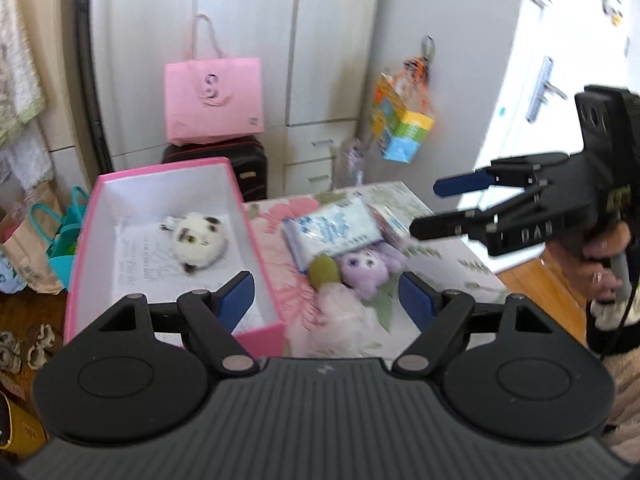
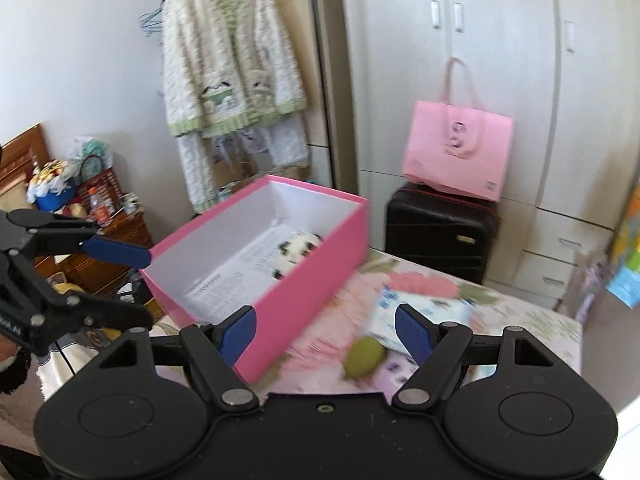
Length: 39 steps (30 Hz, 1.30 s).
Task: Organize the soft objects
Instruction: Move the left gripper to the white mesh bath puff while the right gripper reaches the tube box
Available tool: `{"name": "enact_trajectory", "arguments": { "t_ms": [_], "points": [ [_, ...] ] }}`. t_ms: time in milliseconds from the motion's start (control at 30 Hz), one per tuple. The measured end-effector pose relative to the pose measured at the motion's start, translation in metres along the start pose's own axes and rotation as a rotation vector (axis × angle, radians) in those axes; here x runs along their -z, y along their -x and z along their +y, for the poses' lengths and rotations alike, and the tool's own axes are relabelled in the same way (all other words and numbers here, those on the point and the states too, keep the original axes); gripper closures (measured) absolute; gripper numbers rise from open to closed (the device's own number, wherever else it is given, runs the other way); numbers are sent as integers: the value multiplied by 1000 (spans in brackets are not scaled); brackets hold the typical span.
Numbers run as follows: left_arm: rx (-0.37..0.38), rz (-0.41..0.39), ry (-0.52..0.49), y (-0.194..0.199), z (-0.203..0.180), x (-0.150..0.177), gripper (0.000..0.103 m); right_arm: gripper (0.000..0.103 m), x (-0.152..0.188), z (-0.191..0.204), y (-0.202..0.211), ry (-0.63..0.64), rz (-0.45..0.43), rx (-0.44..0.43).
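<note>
A pink box point(image 1: 262, 338) with a white inside stands on the left of the floral table point(image 1: 444, 276); a panda plush point(image 1: 198, 242) lies in it on a printed sheet. To its right lie a tissue pack point(image 1: 332, 230), a purple plush point(image 1: 362, 270) and a green-headed doll point(image 1: 324, 272) in a fluffy pink dress. My left gripper point(image 1: 326, 300) hovers open over the box's near corner and the doll. My right gripper point(image 1: 430, 208) is open in the air at the right. From the right wrist, the open right gripper point(image 2: 326, 332) looks at the box point(image 2: 312, 280), panda point(image 2: 298, 252), tissue pack point(image 2: 424, 312) and doll point(image 2: 365, 356); the left gripper point(image 2: 140, 286) is open.
A black suitcase point(image 1: 248, 168) with a pink bag point(image 1: 214, 98) on it stands behind the table, against white wardrobes. A colourful bag point(image 1: 404, 120) hangs at the back right. Paper and teal bags point(image 1: 60, 240) sit on the floor left. Pyjamas point(image 2: 232, 64) hang on the wall.
</note>
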<state>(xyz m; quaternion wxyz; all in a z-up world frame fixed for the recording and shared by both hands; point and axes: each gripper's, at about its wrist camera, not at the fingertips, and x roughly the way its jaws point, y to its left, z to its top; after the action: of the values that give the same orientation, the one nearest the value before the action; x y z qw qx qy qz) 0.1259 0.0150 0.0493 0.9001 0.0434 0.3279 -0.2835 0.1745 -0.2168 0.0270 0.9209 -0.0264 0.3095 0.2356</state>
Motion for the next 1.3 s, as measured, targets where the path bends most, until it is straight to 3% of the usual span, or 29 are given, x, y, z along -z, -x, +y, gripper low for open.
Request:
{"name": "enact_trajectory", "arguments": {
  "t_ms": [333,700,1300],
  "points": [
    [38,67,-105,-38,-45,18,24,22,47,-44,17,-112,31,34],
    [32,134,-133,-87,-62,29,24,22,74,-76,-1,-176,78,30],
    [-210,108,-146,-173,-68,58,24,23,87,-127,-61,-173,-37,156]
  ]
}}
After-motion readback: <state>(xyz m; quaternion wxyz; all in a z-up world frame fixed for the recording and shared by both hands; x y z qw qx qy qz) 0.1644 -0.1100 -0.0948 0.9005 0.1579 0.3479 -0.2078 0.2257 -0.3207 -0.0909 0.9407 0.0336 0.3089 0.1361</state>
